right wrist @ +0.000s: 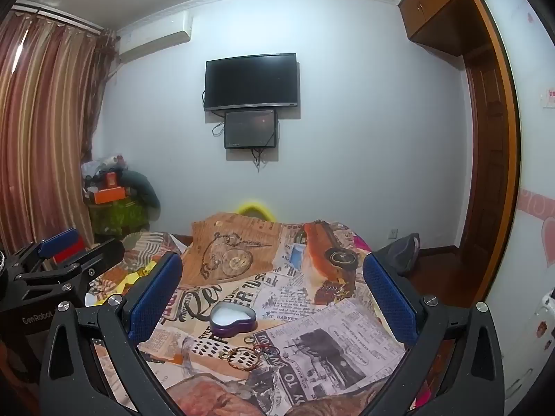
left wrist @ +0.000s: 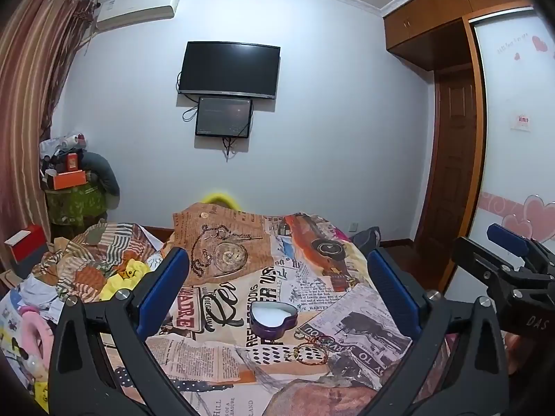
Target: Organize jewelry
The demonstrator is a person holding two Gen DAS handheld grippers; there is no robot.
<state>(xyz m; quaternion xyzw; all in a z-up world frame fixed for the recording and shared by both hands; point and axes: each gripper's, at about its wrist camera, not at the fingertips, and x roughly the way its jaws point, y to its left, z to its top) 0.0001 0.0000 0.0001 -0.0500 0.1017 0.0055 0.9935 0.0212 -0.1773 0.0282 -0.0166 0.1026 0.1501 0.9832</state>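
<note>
A purple heart-shaped tin [left wrist: 274, 319] with a white inside lies open on a bed cloth printed like newspaper; it also shows in the right wrist view [right wrist: 233, 319]. Just in front of it lie thin bracelets [left wrist: 312, 350] and small rings [right wrist: 248, 353]. My left gripper [left wrist: 277, 298] is open and empty, held above the tin. My right gripper [right wrist: 274, 298] is open and empty, likewise above the tin and bracelets. Each gripper shows at the edge of the other's view: the right gripper [left wrist: 513, 263] and the left gripper [right wrist: 52, 260].
The printed cloth [left wrist: 242, 270] covers the bed. Crumpled clothes and a yellow item [left wrist: 118, 277] lie at the left, with a red box [left wrist: 26, 246] beside them. A TV [left wrist: 229, 69] hangs on the far wall. A wardrobe [left wrist: 513, 138] stands at the right.
</note>
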